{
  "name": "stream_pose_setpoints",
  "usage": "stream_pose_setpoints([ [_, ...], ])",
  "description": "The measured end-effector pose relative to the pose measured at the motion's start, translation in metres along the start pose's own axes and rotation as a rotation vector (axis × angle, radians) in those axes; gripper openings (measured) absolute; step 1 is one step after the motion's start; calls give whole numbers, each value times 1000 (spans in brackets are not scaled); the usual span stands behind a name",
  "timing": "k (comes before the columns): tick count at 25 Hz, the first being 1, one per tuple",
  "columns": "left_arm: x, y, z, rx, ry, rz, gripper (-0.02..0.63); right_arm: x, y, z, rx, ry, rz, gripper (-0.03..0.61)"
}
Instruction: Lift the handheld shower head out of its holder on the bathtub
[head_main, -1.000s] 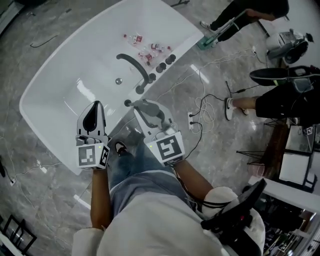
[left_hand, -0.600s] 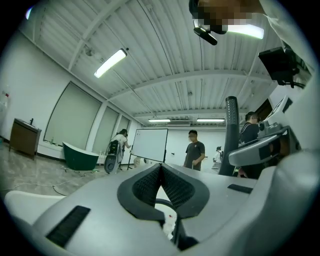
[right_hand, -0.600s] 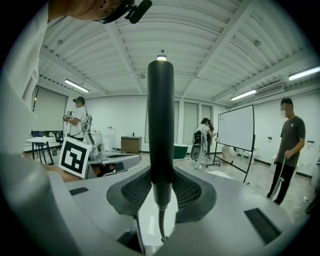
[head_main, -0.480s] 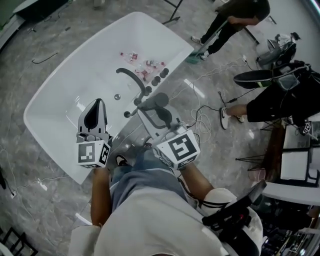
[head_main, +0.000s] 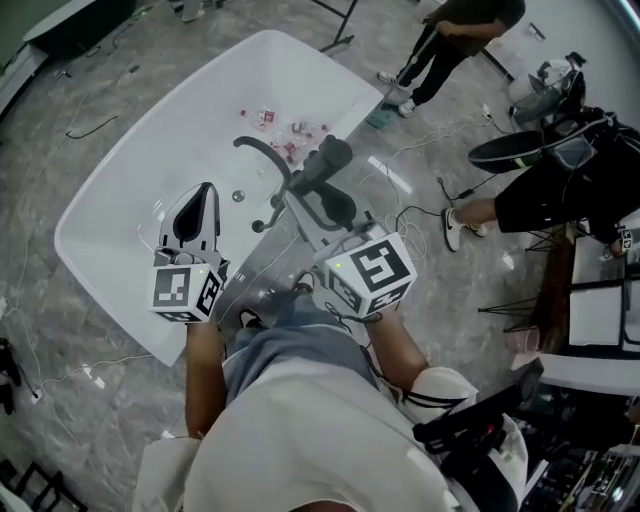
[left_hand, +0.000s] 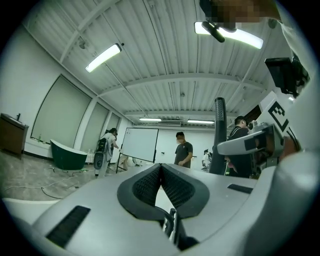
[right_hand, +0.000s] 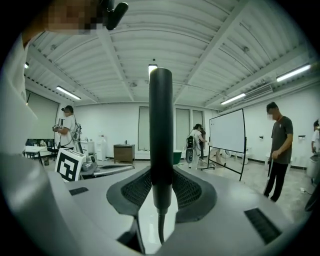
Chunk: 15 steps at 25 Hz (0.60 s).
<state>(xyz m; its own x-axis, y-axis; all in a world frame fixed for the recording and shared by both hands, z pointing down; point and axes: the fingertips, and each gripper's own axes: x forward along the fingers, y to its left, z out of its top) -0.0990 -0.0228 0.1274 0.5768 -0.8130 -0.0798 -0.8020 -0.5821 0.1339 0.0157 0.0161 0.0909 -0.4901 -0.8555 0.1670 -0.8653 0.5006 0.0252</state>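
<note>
**Shower head held clear above the bathtub rim**

The dark shower head (head_main: 328, 160) is in the right tool (head_main: 318, 195), above the right-hand rim of the white bathtub (head_main: 130, 190) and touching no part of it. In the right gripper view the shower head (right_hand: 160, 140) stands upright. Both ribbed pads of the right tool (right_hand: 161, 180) press on its lower handle, and a thin hose (right_hand: 160, 230) hangs from its base. Just beside it, on the same rim, the curved dark faucet (head_main: 265, 155) arches over the bathtub's basin.

The left tool (head_main: 200, 200) hovers over the near end of the bathtub. In the left gripper view its jaws (left_hand: 161, 170) are pressed together with nothing between them.

Small bottles (head_main: 290, 125) lie in the far end of the bathtub. Cables (head_main: 420, 215) trail over the grey floor to the bathtub's right, and a person (head_main: 450, 40) stands beyond its far end.
</note>
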Motion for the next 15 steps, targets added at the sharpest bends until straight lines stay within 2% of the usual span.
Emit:
stream_pose_setpoints([
  [6, -7, -15, -5, -2, 48, -36, 18, -6, 8, -25, 41, 20, 4, 133],
  [15, -22, -21, -21, -23, 75, -46, 18, -5, 15, -47, 33, 58, 2, 133],
])
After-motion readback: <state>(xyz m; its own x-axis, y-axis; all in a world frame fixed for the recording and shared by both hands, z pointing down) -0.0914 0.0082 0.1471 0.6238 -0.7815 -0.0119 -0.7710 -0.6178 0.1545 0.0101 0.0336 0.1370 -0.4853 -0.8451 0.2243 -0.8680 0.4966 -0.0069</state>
